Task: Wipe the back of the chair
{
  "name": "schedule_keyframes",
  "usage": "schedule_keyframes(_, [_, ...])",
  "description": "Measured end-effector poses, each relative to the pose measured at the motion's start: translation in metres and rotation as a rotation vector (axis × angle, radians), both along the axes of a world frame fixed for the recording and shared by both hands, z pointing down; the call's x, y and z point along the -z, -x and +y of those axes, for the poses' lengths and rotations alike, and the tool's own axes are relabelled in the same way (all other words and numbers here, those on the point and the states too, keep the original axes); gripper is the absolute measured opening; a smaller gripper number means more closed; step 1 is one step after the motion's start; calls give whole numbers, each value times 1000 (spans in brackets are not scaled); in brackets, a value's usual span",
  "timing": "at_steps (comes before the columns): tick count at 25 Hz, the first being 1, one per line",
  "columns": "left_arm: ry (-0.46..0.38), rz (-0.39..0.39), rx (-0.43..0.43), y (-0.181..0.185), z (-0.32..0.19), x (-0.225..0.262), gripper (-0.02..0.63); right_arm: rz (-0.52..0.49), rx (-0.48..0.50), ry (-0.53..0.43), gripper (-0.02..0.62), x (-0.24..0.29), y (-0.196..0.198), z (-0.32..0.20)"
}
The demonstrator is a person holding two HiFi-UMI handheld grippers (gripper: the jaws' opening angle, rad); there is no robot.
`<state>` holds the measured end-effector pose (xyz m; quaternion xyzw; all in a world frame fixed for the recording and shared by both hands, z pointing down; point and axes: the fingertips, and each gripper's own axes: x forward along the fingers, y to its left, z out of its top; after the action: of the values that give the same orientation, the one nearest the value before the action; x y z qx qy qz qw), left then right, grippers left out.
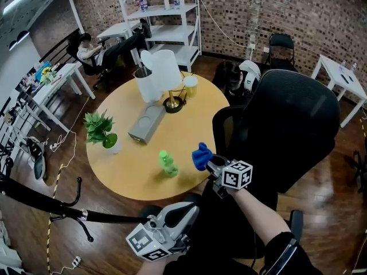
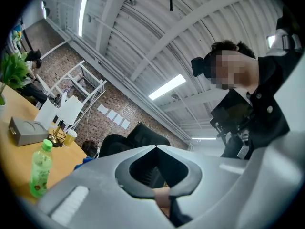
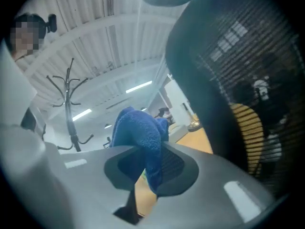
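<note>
A black mesh office chair [image 1: 292, 125] stands at the right of a round wooden table [image 1: 137, 171], its back [image 3: 238, 80] filling the right of the right gripper view. My right gripper [image 1: 211, 164] is shut on a blue cloth [image 1: 201, 156], which bunches up above its jaws [image 3: 138, 128] just left of the chair's back. My left gripper [image 1: 186, 213] hangs low in front of me, shut with nothing in it. In the left gripper view the chair [image 2: 138, 140] shows small and far beyond the closed jaws.
On the table stand a green bottle [image 1: 167, 162], a potted plant [image 1: 102, 130], a grey box [image 1: 147, 121], a white lamp [image 1: 163, 73] and a cup [image 1: 190, 85]. A black coat stand [image 1: 57, 208] leans at the lower left. White shelves [image 1: 166, 16] stand behind.
</note>
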<state>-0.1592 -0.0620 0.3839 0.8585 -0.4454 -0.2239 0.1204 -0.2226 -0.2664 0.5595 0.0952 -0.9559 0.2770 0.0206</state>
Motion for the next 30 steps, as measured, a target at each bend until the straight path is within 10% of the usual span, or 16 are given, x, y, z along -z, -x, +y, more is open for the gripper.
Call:
schedule_keyframes(5, [3,-5,-67,-20,-16,-8,-8,51,-299,69,54,-41,-95,-61])
schedule_keyframes(30, [15,20,-462,-170,-83,-26,-8,125,-1032,97,54,-60,-489,-82])
